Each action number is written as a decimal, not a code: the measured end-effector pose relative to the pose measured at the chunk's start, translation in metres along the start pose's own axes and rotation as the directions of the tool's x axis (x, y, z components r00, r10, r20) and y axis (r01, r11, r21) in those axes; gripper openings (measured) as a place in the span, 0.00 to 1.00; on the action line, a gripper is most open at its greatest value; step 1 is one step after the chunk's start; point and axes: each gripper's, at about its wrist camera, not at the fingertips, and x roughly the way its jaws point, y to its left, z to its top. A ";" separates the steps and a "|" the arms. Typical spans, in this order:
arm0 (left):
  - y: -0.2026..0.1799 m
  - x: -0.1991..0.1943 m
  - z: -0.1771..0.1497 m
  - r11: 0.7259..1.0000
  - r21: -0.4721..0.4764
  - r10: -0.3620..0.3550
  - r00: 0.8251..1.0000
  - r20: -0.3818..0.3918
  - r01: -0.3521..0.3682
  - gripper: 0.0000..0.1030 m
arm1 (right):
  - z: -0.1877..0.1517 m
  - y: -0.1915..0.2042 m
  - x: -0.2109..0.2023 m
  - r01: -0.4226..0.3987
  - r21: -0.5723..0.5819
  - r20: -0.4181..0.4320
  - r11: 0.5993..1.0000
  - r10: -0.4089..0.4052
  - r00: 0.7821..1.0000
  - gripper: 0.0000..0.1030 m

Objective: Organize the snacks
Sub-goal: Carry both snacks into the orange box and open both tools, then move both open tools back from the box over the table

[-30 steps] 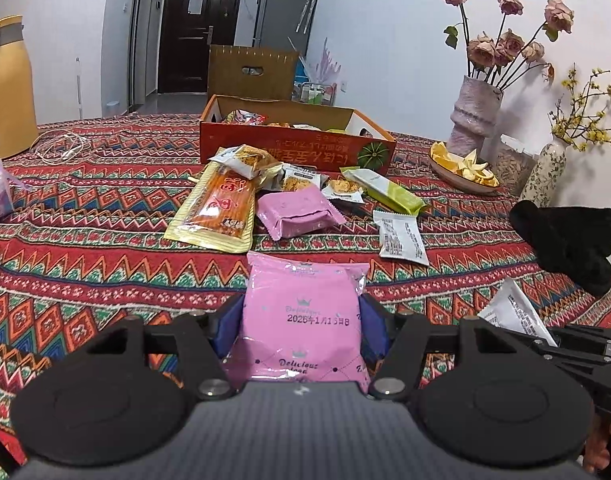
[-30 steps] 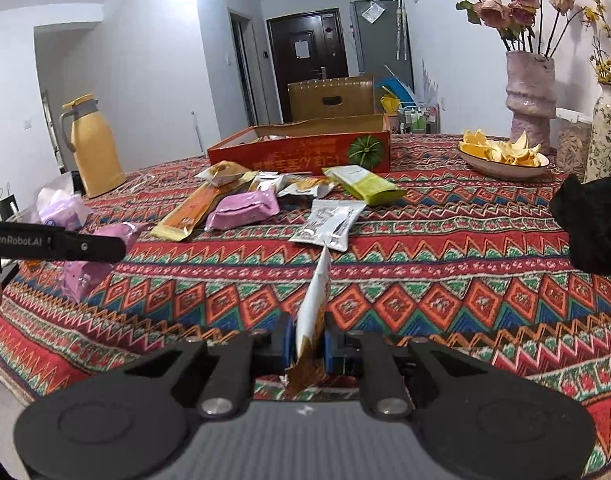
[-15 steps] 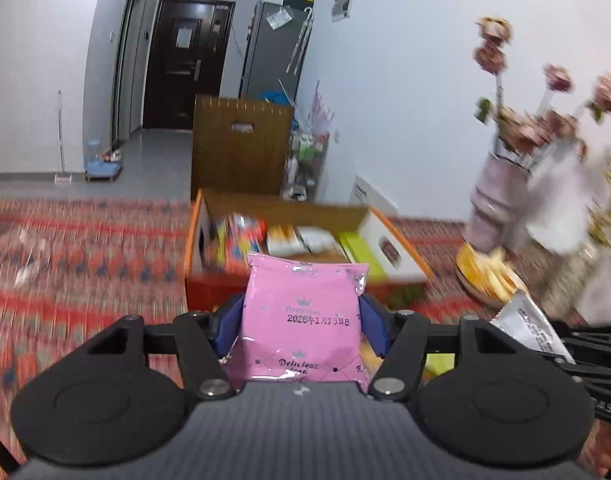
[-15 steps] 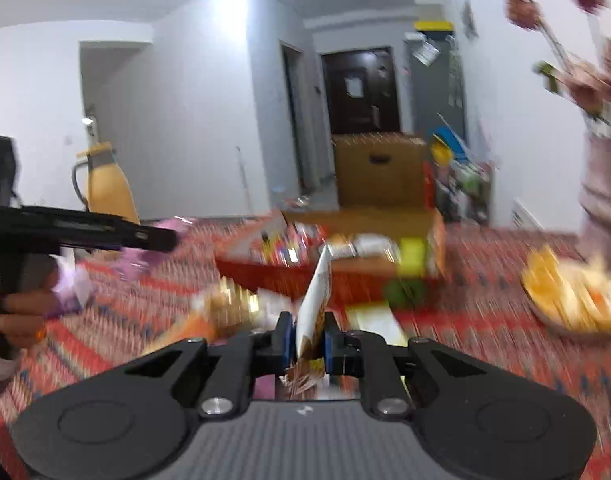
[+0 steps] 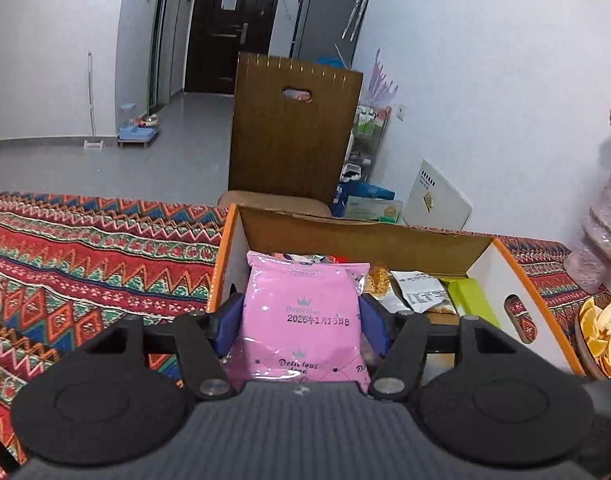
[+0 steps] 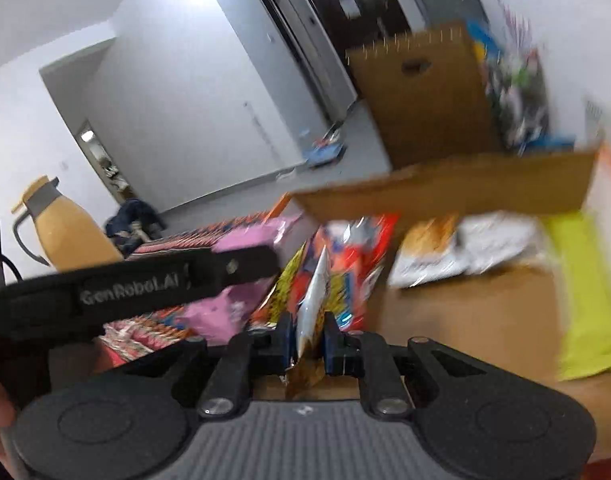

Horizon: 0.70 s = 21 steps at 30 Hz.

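Note:
My left gripper (image 5: 301,320) is shut on a pink snack packet (image 5: 303,316) and holds it over the left end of the open orange cardboard box (image 5: 521,276). My right gripper (image 6: 307,340) is shut on a thin silver snack packet (image 6: 314,304), held edge-on above the box interior (image 6: 465,320). The left gripper's arm (image 6: 145,284) with its pink packet (image 6: 225,300) shows at the left of the right wrist view. Inside the box lie a lime-green packet (image 6: 585,292), a red and yellow packet (image 6: 345,256) and white packets (image 6: 465,248).
The table has a red zigzag-patterned cloth (image 5: 85,260). A pinkish vase (image 5: 601,240) and a bowl of yellow chips (image 5: 597,340) stand right of the box. A yellow thermos jug (image 6: 61,232) stands at the left. A brown chair back (image 5: 293,136) rises behind the box.
Both grippers have moved forward from the table's near side to over the box, each still holding its packet. The loose snacks on the cloth have passed out of view.

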 end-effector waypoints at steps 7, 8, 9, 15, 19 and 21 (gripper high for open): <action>-0.001 0.006 -0.013 0.998 0.062 0.005 1.000 -0.020 -0.004 0.75 | -0.015 0.010 0.009 0.152 -0.127 -0.059 0.980 -0.161 0.985 0.59; 0.001 0.004 -0.014 0.998 0.065 0.003 1.000 -0.028 -0.001 0.76 | -0.016 0.016 0.005 0.181 -0.179 -0.046 0.967 -0.192 0.980 0.61; 0.002 0.001 -0.014 0.998 0.061 0.005 0.999 -0.034 -0.003 0.76 | -0.017 0.021 -0.001 0.196 -0.223 -0.039 0.955 -0.209 0.977 0.67; 0.004 -0.054 -0.004 0.997 0.073 0.014 1.000 -0.006 -0.013 0.78 | -0.004 0.042 -0.056 0.198 -0.299 -0.001 0.933 -0.208 0.978 0.73; 0.005 -0.116 -0.006 0.991 0.126 0.047 0.998 0.029 -0.050 0.81 | -0.006 0.062 -0.118 0.255 -0.350 0.073 0.901 -0.246 0.967 0.76; 0.004 -0.153 -0.015 0.989 0.146 0.030 0.997 0.064 -0.039 0.85 | -0.015 0.071 -0.154 0.292 -0.369 0.107 0.882 -0.271 0.956 0.81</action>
